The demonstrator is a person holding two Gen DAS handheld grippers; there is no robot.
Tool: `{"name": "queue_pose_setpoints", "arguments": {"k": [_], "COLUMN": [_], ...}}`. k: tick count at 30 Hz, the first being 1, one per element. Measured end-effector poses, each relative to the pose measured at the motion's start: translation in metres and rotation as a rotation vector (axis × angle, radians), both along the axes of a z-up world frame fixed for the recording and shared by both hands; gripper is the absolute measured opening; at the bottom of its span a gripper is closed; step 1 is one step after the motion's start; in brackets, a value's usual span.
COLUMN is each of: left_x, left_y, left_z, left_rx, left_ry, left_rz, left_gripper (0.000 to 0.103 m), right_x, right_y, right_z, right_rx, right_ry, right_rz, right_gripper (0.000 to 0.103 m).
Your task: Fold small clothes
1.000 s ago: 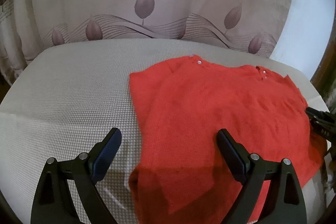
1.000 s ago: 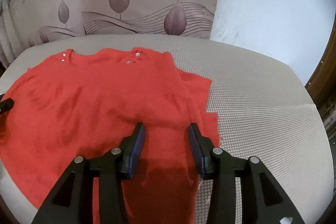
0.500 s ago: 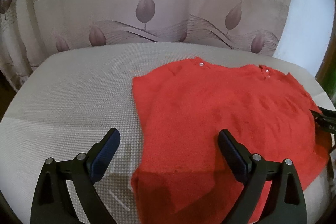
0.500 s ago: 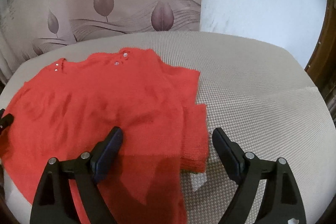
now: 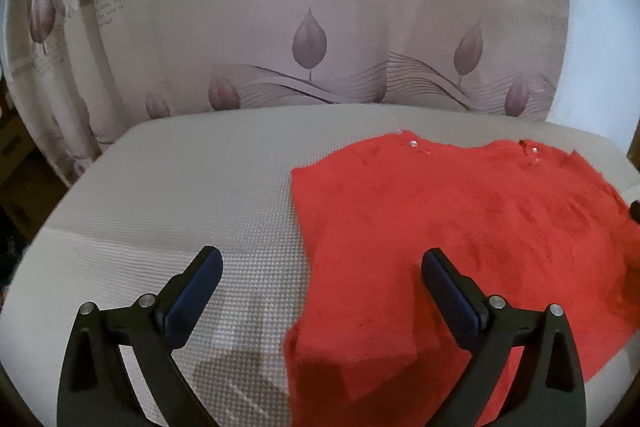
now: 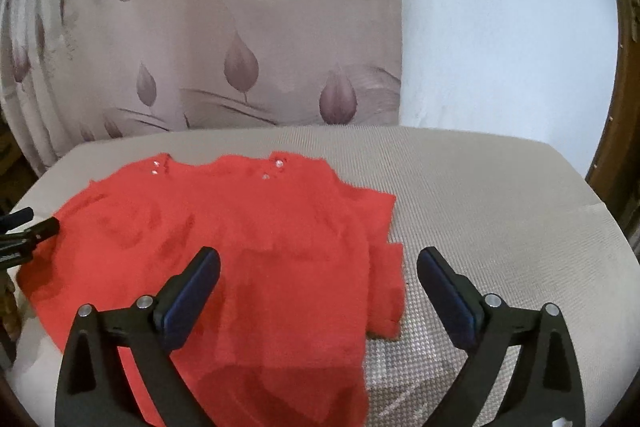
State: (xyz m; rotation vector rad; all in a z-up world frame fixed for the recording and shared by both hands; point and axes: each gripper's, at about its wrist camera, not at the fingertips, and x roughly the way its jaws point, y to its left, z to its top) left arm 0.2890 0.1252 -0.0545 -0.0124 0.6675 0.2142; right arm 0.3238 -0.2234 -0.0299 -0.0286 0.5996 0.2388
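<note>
Side folds appear laid. Left gripper point(image 5: 320, 291) and right gripper point(image 6: 318, 289), jaws just opened wide, grip nothing. Red knitted top point(image 6: 240, 247) lies flat beneath them on the beige woven bench point(image 6: 500, 207). Next: pinch the near hem.

A beige woven cloth point(image 5: 192, 195) is covering the desk, running out ahead of and under each tool, with a crease line lying across it near the front. A pale curtain point(image 5: 320, 27) printed with mauve leaves, wavy lines and blurred lettering is hanging beyond the far edge, straight ahead. A light blue wall point(image 6: 508, 39) is showing ahead and to the right, and a dark wooden frame point(image 6: 624, 115) is standing at the far right.
</note>
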Motion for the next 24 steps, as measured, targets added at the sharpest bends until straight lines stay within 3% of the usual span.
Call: {"name": "queue_pose_setpoints", "arguments": {"k": [10,24], "left_x": [-0.006,-0.008], "left_y": [-0.010,-0.006], "left_z": [0.003,0.004], "left_rx": [0.085,0.070], "left_ry": [-0.027,-0.047], "left_rz": [0.013,0.024], "left_gripper": [0.103,0.103], "right_x": [-0.010,-0.022], "right_y": [0.003,0.017], "right_z": [0.006,0.010], "right_rx": [-0.011,-0.129], "right_ry": [-0.072,-0.135], "right_rz": [0.001,-0.073], "right_gripper": [0.100,0.102]}}
